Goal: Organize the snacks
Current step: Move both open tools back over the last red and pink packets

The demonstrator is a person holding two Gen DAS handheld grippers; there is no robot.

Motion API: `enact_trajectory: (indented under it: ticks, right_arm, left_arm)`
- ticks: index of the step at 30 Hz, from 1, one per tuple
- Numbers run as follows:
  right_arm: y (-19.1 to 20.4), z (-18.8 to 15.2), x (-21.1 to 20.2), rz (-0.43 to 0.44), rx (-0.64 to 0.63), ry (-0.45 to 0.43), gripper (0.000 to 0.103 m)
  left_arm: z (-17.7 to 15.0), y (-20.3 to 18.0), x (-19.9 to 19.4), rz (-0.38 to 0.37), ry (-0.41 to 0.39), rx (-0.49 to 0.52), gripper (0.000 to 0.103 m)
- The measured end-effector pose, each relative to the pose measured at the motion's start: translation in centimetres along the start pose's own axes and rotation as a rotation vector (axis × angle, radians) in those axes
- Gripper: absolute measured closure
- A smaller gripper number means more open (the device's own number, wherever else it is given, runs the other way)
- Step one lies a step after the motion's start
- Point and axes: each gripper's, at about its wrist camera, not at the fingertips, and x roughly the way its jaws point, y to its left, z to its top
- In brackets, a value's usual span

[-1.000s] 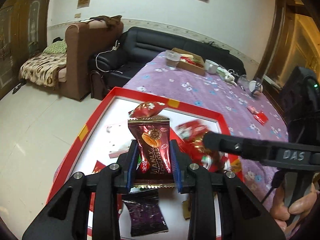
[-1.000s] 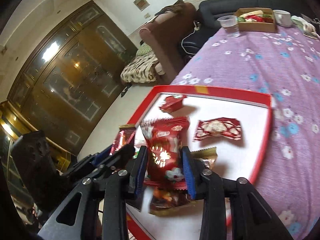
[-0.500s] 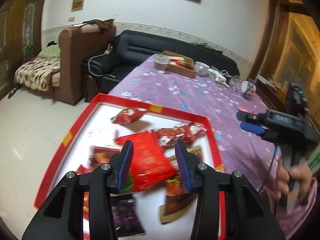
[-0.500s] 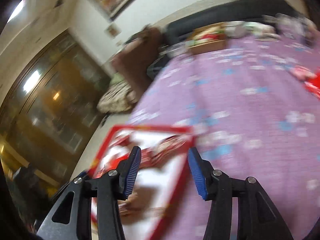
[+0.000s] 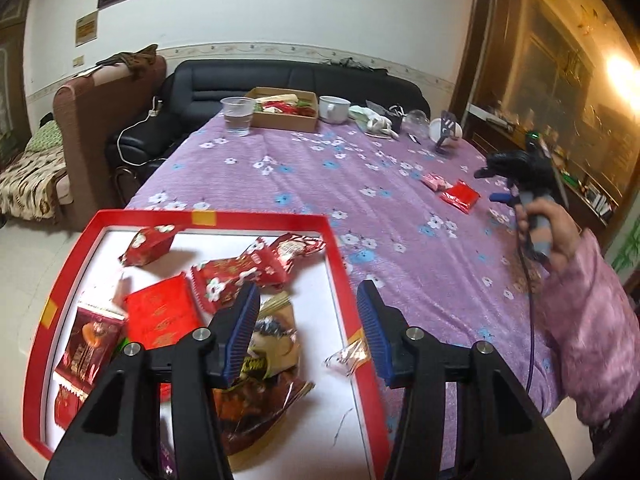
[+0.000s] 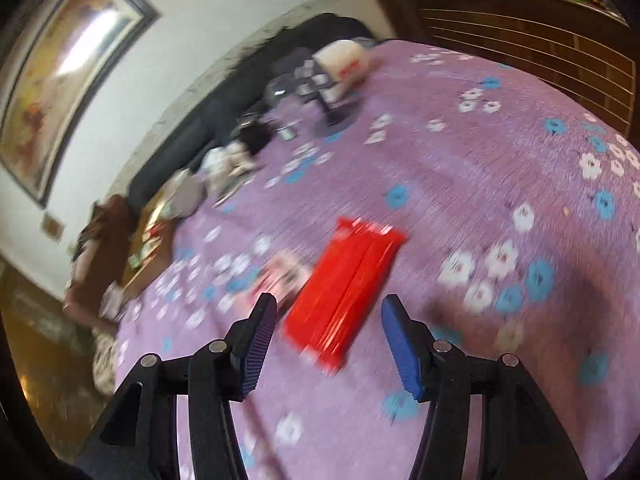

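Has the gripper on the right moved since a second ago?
Yes. The right gripper left the red tray and now hangs open over the red packet on the purple tablecloth.

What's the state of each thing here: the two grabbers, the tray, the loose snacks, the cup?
left gripper: open, empty, over tray
right gripper: open, empty, near red packet
red tray: holds several snacks
red packet: flat on tablecloth
pink packet: on tablecloth
plastic cup: upright

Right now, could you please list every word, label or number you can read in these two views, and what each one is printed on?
None can be read with confidence.
Dark foil wrapper under the left fingers: yellow lettering, cut off and unreadable.
Flat red packet in the red-rimmed tray: gold print, too blurred.
Red packet on the purple cloth: motion-blurred.
White box at the table's far end: red mark, illegible.
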Motion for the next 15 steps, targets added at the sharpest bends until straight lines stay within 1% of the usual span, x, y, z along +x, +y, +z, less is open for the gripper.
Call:
enact_trajectory:
  ticks: [2, 3, 5, 6, 7, 8, 9, 10, 12, 15]
  right_arm:
    - [0.2, 0.7, 1.4, -0.036, -0.002, 0.014, 0.045]
    - [0.6, 0.9, 2.4, -0.070, -0.015, 0.030, 0.045]
    - [1.8, 0.7, 4.2, -0.144, -0.038, 0.054, 0.045]
    - [2.4, 0.5, 5.5, -0.178, -0.051, 0.074, 0.044]
    - [2.5, 0.3, 6.1, -0.192, -0.055, 0.086, 0.043]
    - [3.5, 0.1, 6.4, -0.231, -0.087, 0.046, 0.040]
    - [3.8, 0.1, 6.8, -0.242, -0.099, 0.045, 0.035]
    - [3.9, 0.1, 7.3, -0.255, -0.106, 0.049, 0.034]
    - [5.1, 0.0, 8.4, -0.318, -0.172, 0.037, 0.028]
    - [6.0, -0.2, 9.5, -0.392, -0.301, 0.038, 0.028]
  left_arm:
    - [0.4, 0.0, 0.3, 0.003, 0.001, -0.001, 0.054]
    - [0.7, 0.0, 0.5, 0.003, 0.004, -0.003, 0.054]
    - [1.1, 0.0, 0.8, 0.007, 0.010, -0.005, 0.054]
    - [1.2, -0.1, 1.0, 0.008, 0.013, -0.002, 0.054]
    - [1.5, -0.2, 1.2, 0.009, 0.017, 0.003, 0.054]
    - [1.8, -0.5, 1.4, 0.011, 0.020, 0.010, 0.054]
    - [2.1, -0.8, 1.6, 0.011, 0.022, 0.015, 0.054]
    - [2.4, -1.2, 1.8, 0.011, 0.025, 0.025, 0.054]
    - [3.3, -2.1, 2.0, 0.003, 0.023, 0.047, 0.054]
    - [4.9, -3.9, 2.3, -0.007, 0.007, 0.096, 0.053]
